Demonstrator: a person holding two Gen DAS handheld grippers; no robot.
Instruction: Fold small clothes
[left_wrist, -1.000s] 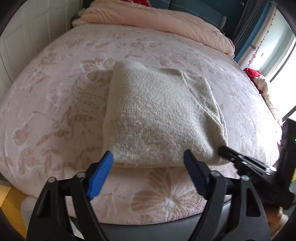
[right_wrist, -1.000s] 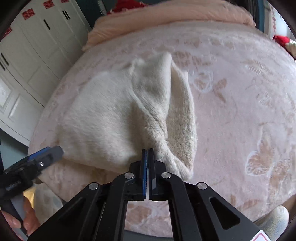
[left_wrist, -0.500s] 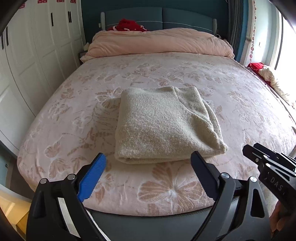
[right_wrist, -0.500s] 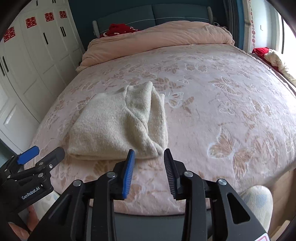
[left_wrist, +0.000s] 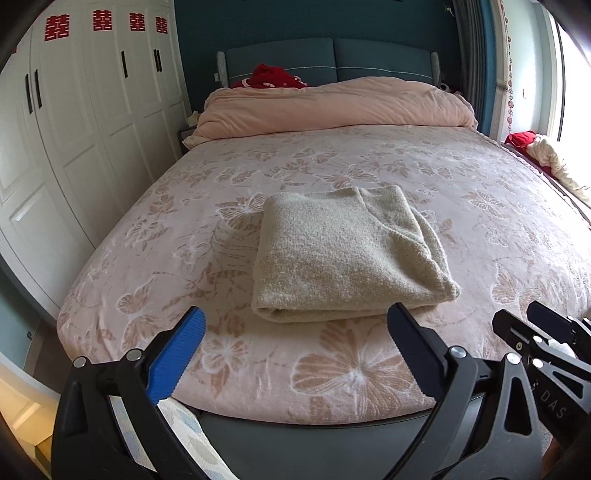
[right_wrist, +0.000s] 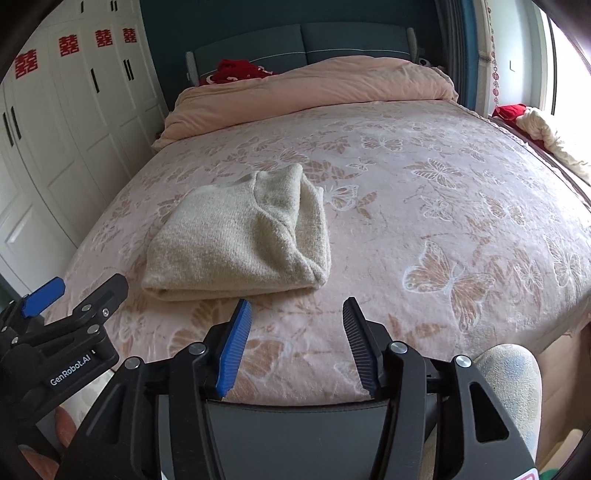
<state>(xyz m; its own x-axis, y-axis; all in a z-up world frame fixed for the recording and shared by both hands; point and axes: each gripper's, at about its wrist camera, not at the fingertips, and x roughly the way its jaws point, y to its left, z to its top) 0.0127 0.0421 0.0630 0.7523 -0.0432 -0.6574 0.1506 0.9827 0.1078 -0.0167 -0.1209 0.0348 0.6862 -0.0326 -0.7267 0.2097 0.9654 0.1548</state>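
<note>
From the left wrist: a bed (left_wrist: 369, 166) under a pink butterfly-print cover, white wardrobes beside it. A folded beige sweater (left_wrist: 347, 254) lies near the foot. The left hand-held gripper (left_wrist: 295, 345) has just spread wide, empty. From the right wrist: the right hand-held gripper (right_wrist: 295, 332) has just been opening, nothing between its jaws, the sweater just beyond.

Fuzzy knit sweater (left_wrist: 343, 254); plush embossed bedspread (left_wrist: 480, 192); ribbed plastic fingers (left_wrist: 177, 354).
</note>
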